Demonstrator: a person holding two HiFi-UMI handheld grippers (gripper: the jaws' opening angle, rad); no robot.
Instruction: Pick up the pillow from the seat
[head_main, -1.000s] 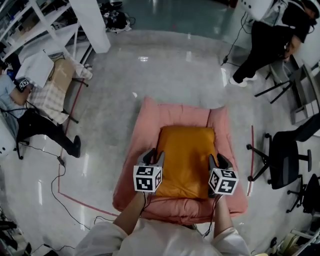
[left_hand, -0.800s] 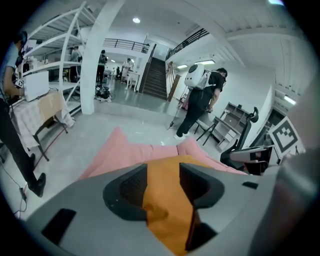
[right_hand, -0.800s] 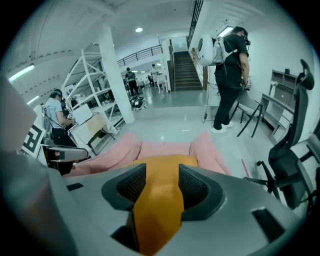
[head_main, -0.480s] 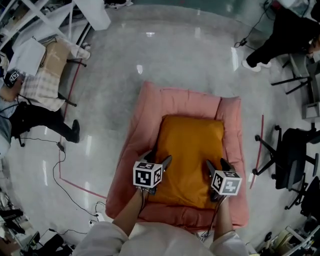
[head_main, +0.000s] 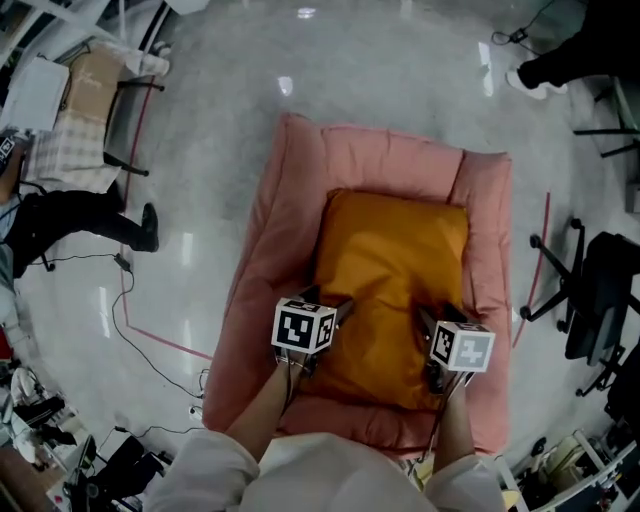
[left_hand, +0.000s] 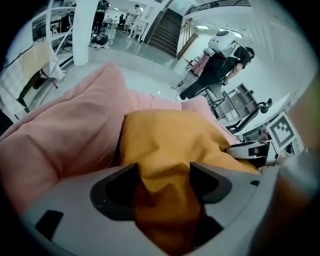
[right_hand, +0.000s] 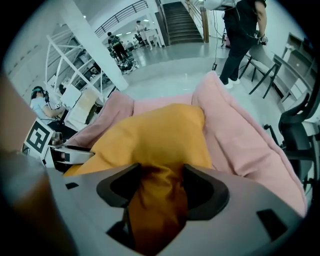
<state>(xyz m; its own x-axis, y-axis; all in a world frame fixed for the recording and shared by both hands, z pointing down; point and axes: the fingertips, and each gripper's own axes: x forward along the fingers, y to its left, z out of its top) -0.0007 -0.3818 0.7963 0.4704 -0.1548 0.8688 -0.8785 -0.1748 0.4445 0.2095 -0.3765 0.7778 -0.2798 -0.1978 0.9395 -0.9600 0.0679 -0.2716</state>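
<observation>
Left gripper (left_hand: 164, 169) is nose-down on the pillow (head_main: 395, 270). Its jaws have just swung out wide and they're not clamping, with a fold of orange cloth bulging up between them. Right gripper (right_hand: 161, 170), same story: jaws just opened and standing apart, with a bunch of that orange fabric sitting in the gap. Now the wider scene from the head view. A glossy grey floor (head_main: 400, 80) spreads all around, catching the ceiling lights. Planted in the middle of it is the seat (head_main: 285, 230), a big pink padded one with a fat rolled rim along the far side and both flanks. The pillow lies flat on its cushion and squarely inside that rim. The left gripper is at its near-left edge and the right gripper at its near-right edge, well apart from each other. Off to the right stands a black office chair (head_main: 600, 290), clear of the seat. At the left edge a person (head_main: 75, 215) in dark trousers sits beside a folding chair. Closer in, white sleeves (head_main: 300, 480) lead up to the left marker cube (head_main: 303, 327) and the right marker cube (head_main: 462, 347), both hovering over the pillow's near end. A thin red tape line (head_main: 150, 340) runs across the floor left of the seat.
</observation>
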